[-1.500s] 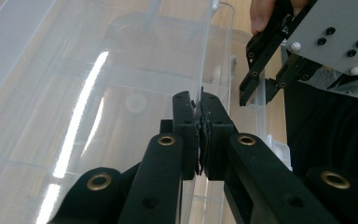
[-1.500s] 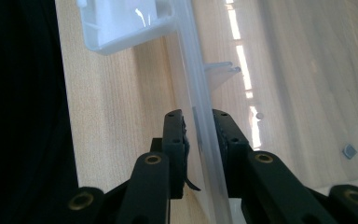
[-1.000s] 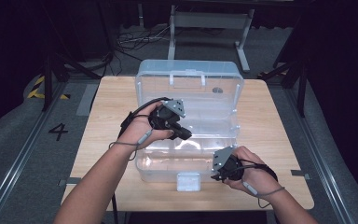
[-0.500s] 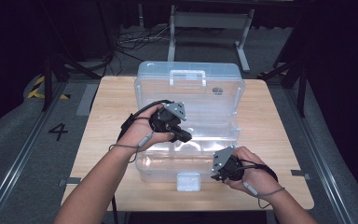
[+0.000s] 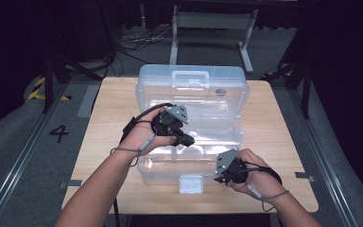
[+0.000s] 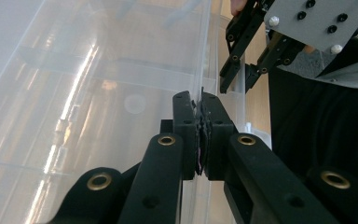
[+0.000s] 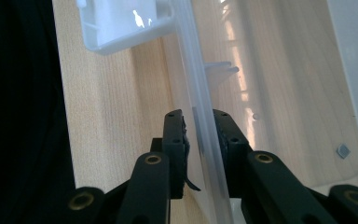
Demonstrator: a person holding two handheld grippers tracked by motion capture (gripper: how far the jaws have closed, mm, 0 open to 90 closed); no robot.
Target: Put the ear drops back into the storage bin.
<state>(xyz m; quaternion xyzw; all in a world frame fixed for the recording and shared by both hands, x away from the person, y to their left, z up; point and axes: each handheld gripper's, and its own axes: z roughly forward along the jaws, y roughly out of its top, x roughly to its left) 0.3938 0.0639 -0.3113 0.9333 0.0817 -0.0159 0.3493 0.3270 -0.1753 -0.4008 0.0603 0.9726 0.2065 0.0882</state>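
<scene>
The left gripper (image 6: 199, 135) has its two black jaws pressed together on a thin clear plastic wall of the large transparent plastic storage box (image 5: 189, 161), the wall edge running up between the pads in the left gripper view; in the high view this gripper (image 5: 182, 137) reaches in over the open box from its left side, at the edge where the lower half and the raised lid meet. The right gripper (image 7: 198, 140) straddles the box's clear front wall, one jaw on each side of it; the outer pad looks to stand a little off the plastic while the other lies close against it, and whether the jaws press on the wall I cannot tell. In the high view the right gripper (image 5: 227, 170) sits at the front right rim of the box, held in the person's right hand (image 5: 257, 182), and the left hand (image 5: 144, 135) holds its gripper from the box's left. A white plastic latch (image 5: 191, 184) hangs at the middle of the front wall, just beside the right gripper. The box stands in the middle of the light wooden table (image 5: 113, 109), its lid (image 5: 194, 90) with a moulded handle opened back towards the far edge
</scene>
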